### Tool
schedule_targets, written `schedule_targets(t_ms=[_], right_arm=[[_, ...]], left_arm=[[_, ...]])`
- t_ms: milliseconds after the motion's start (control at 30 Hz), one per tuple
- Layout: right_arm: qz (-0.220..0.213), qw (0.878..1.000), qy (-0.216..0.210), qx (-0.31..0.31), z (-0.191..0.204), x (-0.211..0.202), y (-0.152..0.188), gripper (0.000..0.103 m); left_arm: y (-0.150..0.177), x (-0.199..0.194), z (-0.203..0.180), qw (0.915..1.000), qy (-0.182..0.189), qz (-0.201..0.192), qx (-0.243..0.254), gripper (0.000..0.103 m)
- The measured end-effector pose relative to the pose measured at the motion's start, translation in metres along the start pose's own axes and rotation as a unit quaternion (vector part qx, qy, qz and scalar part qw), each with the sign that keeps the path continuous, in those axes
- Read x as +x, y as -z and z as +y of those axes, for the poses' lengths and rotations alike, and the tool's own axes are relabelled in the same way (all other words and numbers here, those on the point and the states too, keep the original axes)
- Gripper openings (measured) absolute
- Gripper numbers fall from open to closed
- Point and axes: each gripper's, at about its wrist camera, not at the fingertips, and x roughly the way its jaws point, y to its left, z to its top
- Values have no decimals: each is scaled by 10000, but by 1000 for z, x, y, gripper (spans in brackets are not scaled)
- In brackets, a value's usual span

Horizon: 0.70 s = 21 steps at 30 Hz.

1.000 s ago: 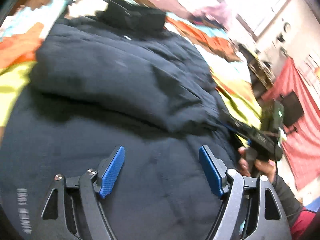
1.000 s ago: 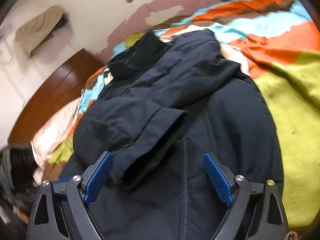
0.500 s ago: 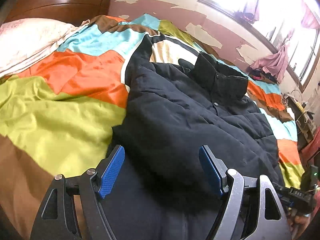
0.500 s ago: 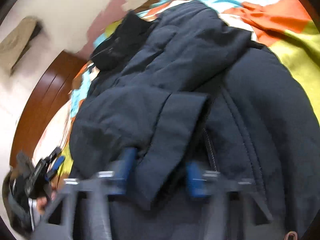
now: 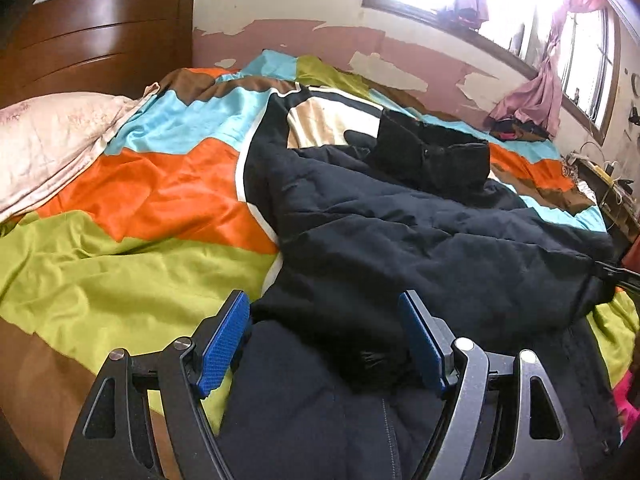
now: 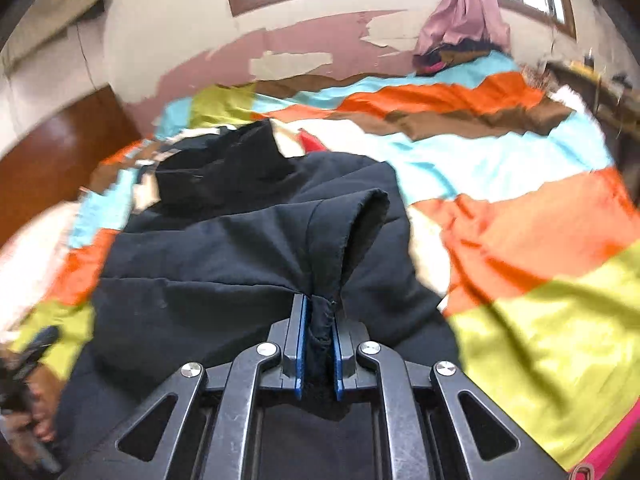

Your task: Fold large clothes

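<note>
A large dark navy padded jacket [image 5: 400, 232] lies on a bed, collar [image 5: 432, 156] toward the far wall, both sleeves folded over its front. My left gripper [image 5: 324, 344] is open, its blue pads on either side of the jacket's near left edge, holding nothing. In the right wrist view the jacket [image 6: 224, 264] fills the middle. My right gripper [image 6: 319, 312] is shut on the cuff of a sleeve [image 6: 348, 232] and holds it lifted off the jacket body.
The bedspread [image 5: 140, 200] has orange, green, blue and brown patches. A pale pillow [image 5: 52, 144] and a wooden headboard [image 5: 100, 52] are at the left. Clothes [image 6: 460, 40] lie under the window on the far side. The other hand's gripper [image 6: 28, 364] shows at lower left.
My right gripper closed on the sleeve cuff and lifted it. My left gripper swung from above the jacket to its near left edge and stayed open.
</note>
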Motion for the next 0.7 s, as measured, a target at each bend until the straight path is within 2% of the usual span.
schedule_targets(t_ms=[67, 133, 200, 267, 333, 367, 433, 533, 567, 633, 700], right_arm=[[237, 9996, 139, 9, -5, 23, 3, 13], [462, 9986, 207, 130, -12, 36, 7, 20], [471, 9982, 123, 352, -20, 39, 9, 27], [247, 9989, 108, 385, -28, 30, 8, 50], [-7, 9991, 288, 325, -33, 18, 5, 63], [-105, 9988, 357, 312, -34, 14, 2, 63], [-291, 9991, 258, 192, -29, 6, -3, 63], [-422, 9988, -198, -164, -5, 8, -3, 65], [-433, 9978, -413, -299, 5, 12, -1, 68], [-316, 9940, -884, -559, 24, 26, 8, 72], [-99, 9911, -1026, -838, 39, 47, 18, 72]], left_arm=[[-2, 3, 2, 10000, 56, 30, -48, 71], [-5, 6, 1, 9999, 112, 43, -21, 71], [-8, 10, -2, 9999, 67, -8, 98, 71], [-10, 16, -6, 9994, -49, -112, 310, 71], [-13, 30, -11, 9986, -296, 66, 422, 71], [-14, 35, -12, 9984, -283, 188, 454, 71], [-13, 38, -14, 9986, -70, 172, 490, 71], [-12, 43, -13, 9984, 127, 193, 525, 71], [-12, 46, -13, 9981, 172, 250, 529, 71], [-10, 55, -13, 9971, 278, 428, 562, 71], [-8, 67, -14, 9952, 324, 690, 610, 71]])
